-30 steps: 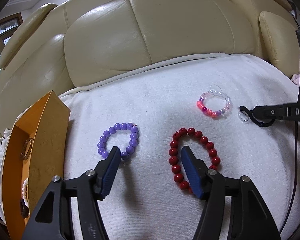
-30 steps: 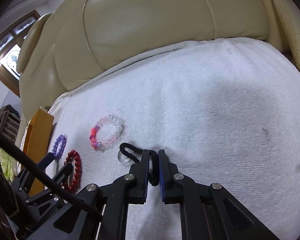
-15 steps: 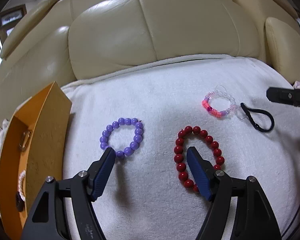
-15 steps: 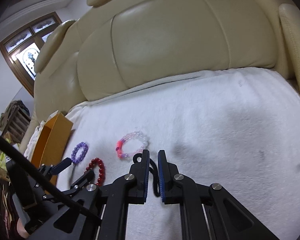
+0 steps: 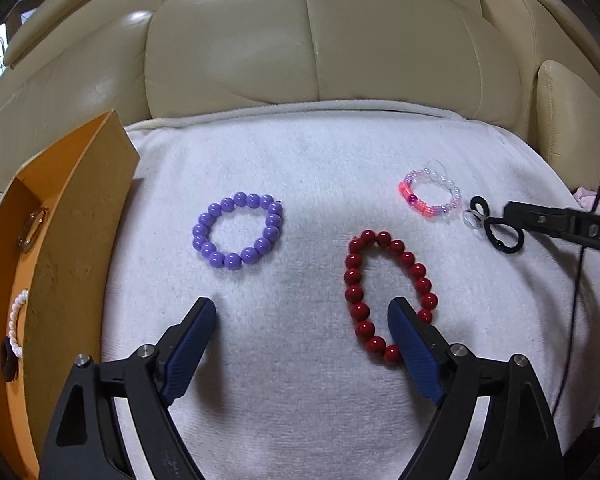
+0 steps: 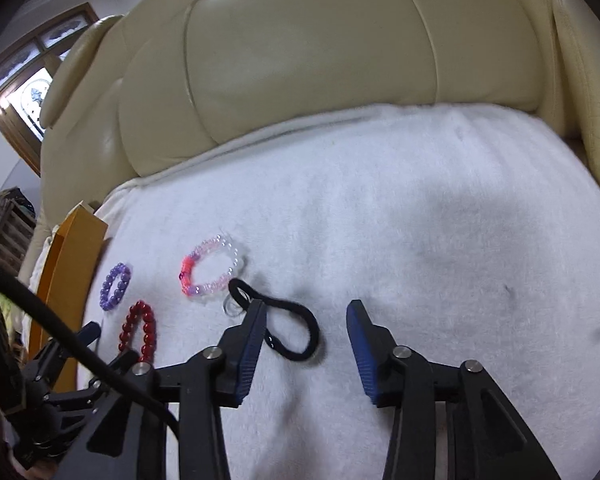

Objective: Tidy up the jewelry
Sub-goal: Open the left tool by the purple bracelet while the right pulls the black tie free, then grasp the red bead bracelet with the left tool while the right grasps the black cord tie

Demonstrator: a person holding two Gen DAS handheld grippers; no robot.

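On the white towel (image 5: 320, 152) lie three bead bracelets: one purple (image 5: 237, 236), one red (image 5: 388, 294) and one pink and clear (image 5: 430, 196). Beside them are one black hair tie (image 6: 286, 322) and one small clear ring (image 5: 473, 218). There is one orange box (image 5: 66, 240), and two grippers, left (image 5: 302, 320) and right (image 6: 306, 318).

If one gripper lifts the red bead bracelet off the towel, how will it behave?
The red bead bracelet lies in a stretched, uneven loop, so it is probably strung loosely and would sag from one pinch point. Its beads look round and glossy, so pads may slip off them. On the fluffy white towel it likely won't roll.
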